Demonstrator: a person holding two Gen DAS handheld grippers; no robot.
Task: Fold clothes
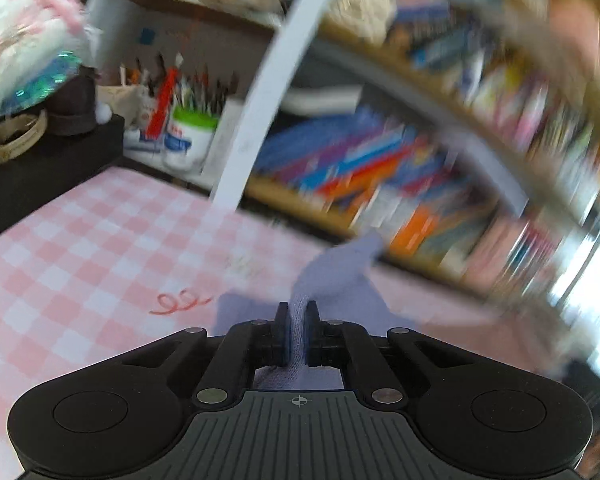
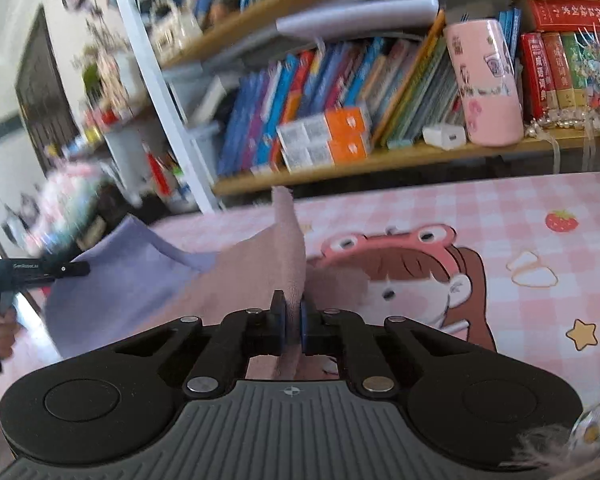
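Observation:
A small garment, lavender at one end and pink at the other, hangs stretched above the table between both grippers. In the left wrist view my left gripper (image 1: 298, 312) is shut on its lavender edge (image 1: 332, 268). In the right wrist view my right gripper (image 2: 293, 308) is shut on the pink end (image 2: 260, 268), and the lavender part (image 2: 120, 280) spreads leftward to the other gripper (image 2: 66, 269), seen at the far left. The garment is lifted off the pink checked table cover (image 1: 100, 248).
A bookshelf full of books (image 2: 340, 92) runs along the table's far edge, with a white post (image 1: 260, 92). A pink cup (image 2: 486, 84), orange boxes (image 2: 328, 136) and a pen pot (image 1: 190, 136) stand there. A black box (image 1: 52, 160) sits at far left.

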